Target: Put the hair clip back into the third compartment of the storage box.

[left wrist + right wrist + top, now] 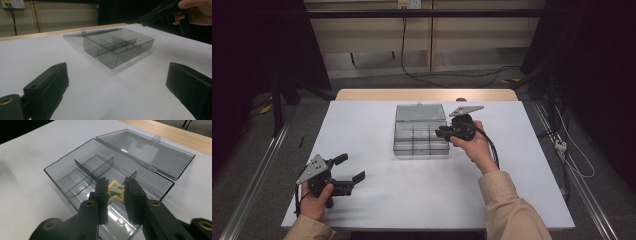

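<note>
A clear smoky plastic box (420, 136) with dividers stands open mid-table, its lid (420, 112) laid back flat. My right gripper (438, 133) hovers over the box's right end. In the right gripper view its jaws (116, 183) are shut on a small yellow star-shaped piece (115, 192) above a compartment of the box (70, 157); the lid (147, 150) lies behind. My left gripper (352, 167) rests near the table's front left, open, with nothing between its jaws (117, 77). From there the box (117, 47) lies ahead, with the right gripper (150, 18) above its far corner.
A white sheet (412, 190) covers the table, with a wooden edge (427, 94) at the back. Cables run across the floor behind and to the right. Dark curtains stand on both sides.
</note>
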`<action>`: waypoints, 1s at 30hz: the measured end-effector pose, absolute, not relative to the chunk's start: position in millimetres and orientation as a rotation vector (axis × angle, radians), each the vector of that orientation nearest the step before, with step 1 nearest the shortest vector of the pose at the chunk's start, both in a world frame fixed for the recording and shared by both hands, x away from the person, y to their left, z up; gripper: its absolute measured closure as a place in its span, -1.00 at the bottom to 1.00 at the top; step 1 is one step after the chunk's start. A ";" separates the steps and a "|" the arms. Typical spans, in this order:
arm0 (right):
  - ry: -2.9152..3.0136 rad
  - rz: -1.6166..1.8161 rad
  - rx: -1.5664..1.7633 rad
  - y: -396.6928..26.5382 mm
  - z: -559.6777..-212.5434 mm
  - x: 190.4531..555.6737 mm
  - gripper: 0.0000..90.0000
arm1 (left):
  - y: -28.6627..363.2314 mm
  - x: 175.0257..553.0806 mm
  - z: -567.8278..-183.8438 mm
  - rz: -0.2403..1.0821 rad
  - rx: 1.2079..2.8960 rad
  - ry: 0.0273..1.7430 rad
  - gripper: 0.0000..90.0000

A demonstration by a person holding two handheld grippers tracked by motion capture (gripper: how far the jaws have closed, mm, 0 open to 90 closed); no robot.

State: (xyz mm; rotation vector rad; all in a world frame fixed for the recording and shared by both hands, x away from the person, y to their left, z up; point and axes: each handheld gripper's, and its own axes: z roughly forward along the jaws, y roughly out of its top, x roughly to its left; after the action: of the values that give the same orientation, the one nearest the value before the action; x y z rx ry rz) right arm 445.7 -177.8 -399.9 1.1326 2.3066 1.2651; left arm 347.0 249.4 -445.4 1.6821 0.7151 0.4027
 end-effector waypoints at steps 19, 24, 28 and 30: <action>2.300 1.238 1.142 -175.2 -399.9 455.3 0.64 | 249.5 347.6 -445.8 0.398 1.690 0.711 -0.91; 2.296 1.237 1.143 -175.4 -401.1 457.7 0.64 | 249.5 347.6 -445.9 0.396 1.691 0.710 -0.91; 2.293 1.233 1.152 -175.1 -403.2 460.1 0.64 | 249.2 347.4 -446.0 0.394 1.689 0.713 -0.91; 2.291 1.231 1.160 -175.2 -404.7 461.6 0.64 | 249.3 347.5 -446.0 0.394 1.689 0.713 -0.91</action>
State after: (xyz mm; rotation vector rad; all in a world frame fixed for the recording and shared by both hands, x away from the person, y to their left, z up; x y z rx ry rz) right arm 461.6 -175.2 -404.7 1.1599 2.2910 1.2312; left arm 347.5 249.3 -446.0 1.6888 0.7130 0.3938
